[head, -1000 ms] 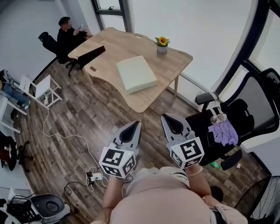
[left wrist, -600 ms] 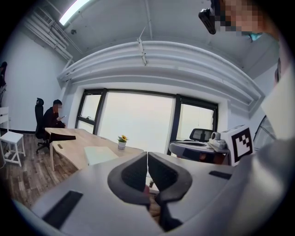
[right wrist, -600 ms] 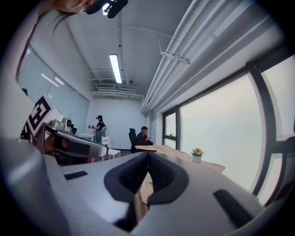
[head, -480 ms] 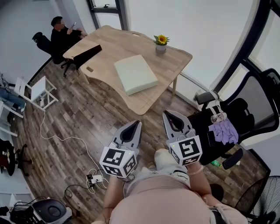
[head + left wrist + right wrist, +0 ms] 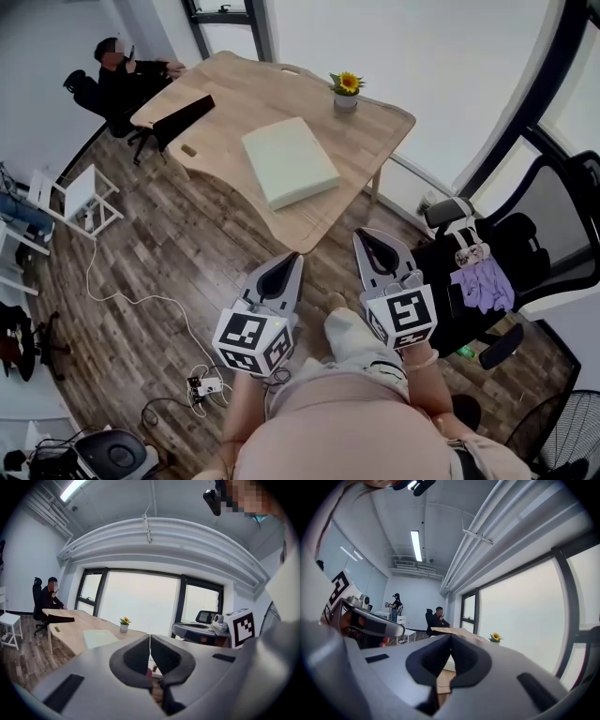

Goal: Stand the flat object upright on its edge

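The flat object is a pale cream square pad [image 5: 289,161] lying flat on the wooden table [image 5: 234,94], near its front edge. It also shows small in the left gripper view as a pale pad [image 5: 99,637] on the tabletop. Both grippers are held close to the person's body, over the floor and well short of the table. My left gripper [image 5: 284,266] is shut with nothing in it; its jaws meet in its own view [image 5: 150,637]. My right gripper [image 5: 375,246] is shut and empty too, jaws together [image 5: 450,637].
A potted yellow flower [image 5: 346,92] stands at the table's far right and a long black item [image 5: 185,119] lies at its left end, where a person [image 5: 122,70] sits. A black office chair [image 5: 487,272] with purple cloth [image 5: 481,286] stands right. A white stool [image 5: 80,192] and cables [image 5: 141,300] are left.
The person has stepped toward the table, a knee now showing between the grippers. Both grippers stay shut and empty and have kept their places in front of the body.
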Demonstrator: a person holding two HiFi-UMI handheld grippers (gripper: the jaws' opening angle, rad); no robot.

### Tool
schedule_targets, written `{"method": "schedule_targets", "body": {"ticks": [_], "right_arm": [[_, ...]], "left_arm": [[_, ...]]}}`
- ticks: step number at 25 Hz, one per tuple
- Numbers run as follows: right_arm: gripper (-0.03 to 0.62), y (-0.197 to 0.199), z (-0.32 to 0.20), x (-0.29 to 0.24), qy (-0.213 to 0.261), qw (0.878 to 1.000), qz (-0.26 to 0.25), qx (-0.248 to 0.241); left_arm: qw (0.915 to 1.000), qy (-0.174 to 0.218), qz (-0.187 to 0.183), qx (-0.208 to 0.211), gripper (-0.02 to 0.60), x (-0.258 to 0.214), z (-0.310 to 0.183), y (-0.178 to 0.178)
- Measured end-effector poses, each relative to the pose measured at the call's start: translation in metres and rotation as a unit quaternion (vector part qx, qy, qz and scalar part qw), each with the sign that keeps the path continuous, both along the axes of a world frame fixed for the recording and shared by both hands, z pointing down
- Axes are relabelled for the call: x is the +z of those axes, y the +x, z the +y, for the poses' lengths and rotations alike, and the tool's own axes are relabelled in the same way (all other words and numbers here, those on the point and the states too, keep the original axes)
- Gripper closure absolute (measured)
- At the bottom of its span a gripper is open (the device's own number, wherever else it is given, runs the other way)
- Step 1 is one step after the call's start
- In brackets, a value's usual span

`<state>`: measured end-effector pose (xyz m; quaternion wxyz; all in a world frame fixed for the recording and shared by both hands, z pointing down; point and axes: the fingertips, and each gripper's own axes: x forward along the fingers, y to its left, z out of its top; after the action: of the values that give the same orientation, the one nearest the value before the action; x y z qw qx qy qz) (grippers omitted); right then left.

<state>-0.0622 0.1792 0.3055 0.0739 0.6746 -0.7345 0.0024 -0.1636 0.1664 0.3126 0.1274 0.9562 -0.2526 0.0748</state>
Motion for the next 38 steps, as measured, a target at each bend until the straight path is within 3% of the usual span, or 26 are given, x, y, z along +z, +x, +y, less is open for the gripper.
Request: {"method": "schedule_targets", "body": {"ticks": [20,38], "right_arm": [[0.594,0.065,-0.109,0.016,-0.007,0.999,-0.037,-0.034],[0.591,0.107,-0.194,0.033,-0.033,0.992,-0.038,-0.112]], "left_arm": [[0.9994,-0.006,-0.02,-0.029,0.569,0.012,-0.111,0.065],[0.9941,-0.016,-0.03,-0.103,0.568,0.023,-0.193,0.099]]}}
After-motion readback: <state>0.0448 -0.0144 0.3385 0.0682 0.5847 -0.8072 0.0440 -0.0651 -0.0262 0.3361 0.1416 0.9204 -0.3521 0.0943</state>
